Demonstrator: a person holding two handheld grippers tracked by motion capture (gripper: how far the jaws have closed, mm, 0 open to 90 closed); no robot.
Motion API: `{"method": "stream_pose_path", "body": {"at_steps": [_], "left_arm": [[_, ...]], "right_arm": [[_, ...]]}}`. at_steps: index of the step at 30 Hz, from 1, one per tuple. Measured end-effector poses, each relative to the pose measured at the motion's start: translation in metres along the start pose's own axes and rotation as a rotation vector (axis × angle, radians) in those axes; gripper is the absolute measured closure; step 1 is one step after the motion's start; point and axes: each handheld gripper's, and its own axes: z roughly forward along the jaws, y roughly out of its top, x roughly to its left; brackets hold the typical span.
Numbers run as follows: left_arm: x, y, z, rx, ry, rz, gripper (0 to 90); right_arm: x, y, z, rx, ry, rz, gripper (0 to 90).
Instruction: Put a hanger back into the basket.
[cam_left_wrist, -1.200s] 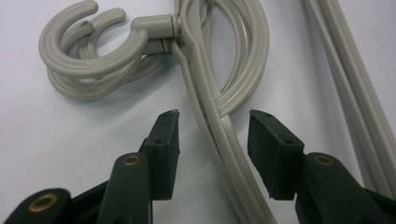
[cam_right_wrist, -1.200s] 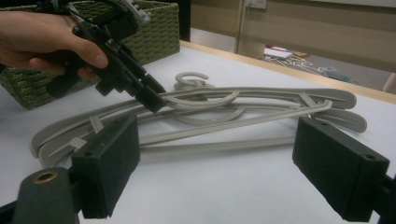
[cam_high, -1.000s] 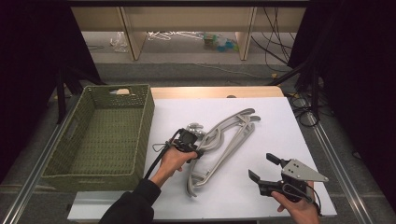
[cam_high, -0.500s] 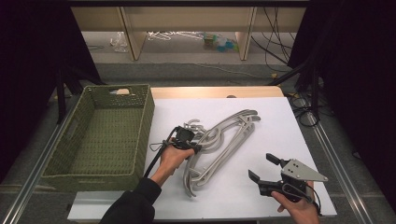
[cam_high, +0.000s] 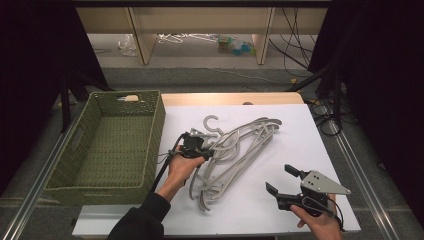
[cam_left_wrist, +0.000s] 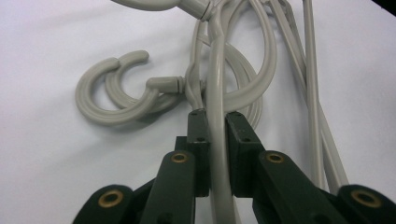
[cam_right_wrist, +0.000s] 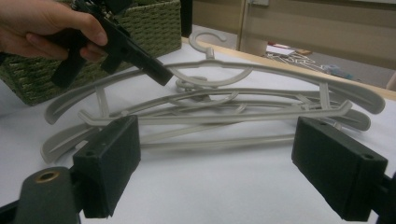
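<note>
A pile of several grey plastic hangers (cam_high: 245, 145) lies in the middle of the white table. My left gripper (cam_high: 209, 152) is at the pile's left end. Its jaws have just been closing, and they now pinch the bar of the top hanger (cam_left_wrist: 217, 70) just below its hook, so my left gripper (cam_left_wrist: 215, 116) is shut on it. In the right gripper view that hanger (cam_right_wrist: 261, 70) arches above the others, with the left gripper (cam_right_wrist: 159, 74) at its left. My right gripper (cam_high: 280, 178) rests near the front right edge, and there my right gripper (cam_right_wrist: 224, 158) stands open with nothing between its pads.
A green woven basket (cam_high: 155, 135) stands at the left of the table, close behind the left hand; its wall (cam_right_wrist: 140, 23) also shows in the right gripper view. The white table cover (cam_high: 300, 130) runs to the right of the pile. Cables lie on the floor beyond.
The left gripper's jaws have closed on the top hanger's bar, and that hanger's hook end has shifted a little toward the far side. The right gripper has not moved.
</note>
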Motion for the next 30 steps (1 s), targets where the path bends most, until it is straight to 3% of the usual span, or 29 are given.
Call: {"method": "stream_pose_path", "body": {"at_steps": [9, 12, 18, 22, 30], "left_arm": [[0.000, 0.007, -0.019, -0.049, 0.008, 0.003, 81.2], [-0.003, 0.012, -0.027, -0.099, 0.001, -0.025, 81.2], [-0.017, 0.021, -0.047, -0.169, -0.020, 0.003, 81.2], [-0.021, 0.028, -0.059, -0.180, -0.002, 0.044, 81.2], [-0.016, 0.037, -0.090, -0.195, 0.021, 0.083, 81.2]], "right_arm": [[0.000, 0.000, 0.000, 0.003, 0.007, 0.010, 16.5], [0.000, 0.000, 0.000, -0.003, 0.007, -0.001, 16.5], [0.000, 0.000, 0.000, -0.002, 0.010, 0.011, 16.5], [0.000, 0.000, 0.000, 0.003, 0.007, 0.002, 16.5], [-0.001, 0.000, -0.001, 0.008, 0.002, 0.007, 16.5]]}}
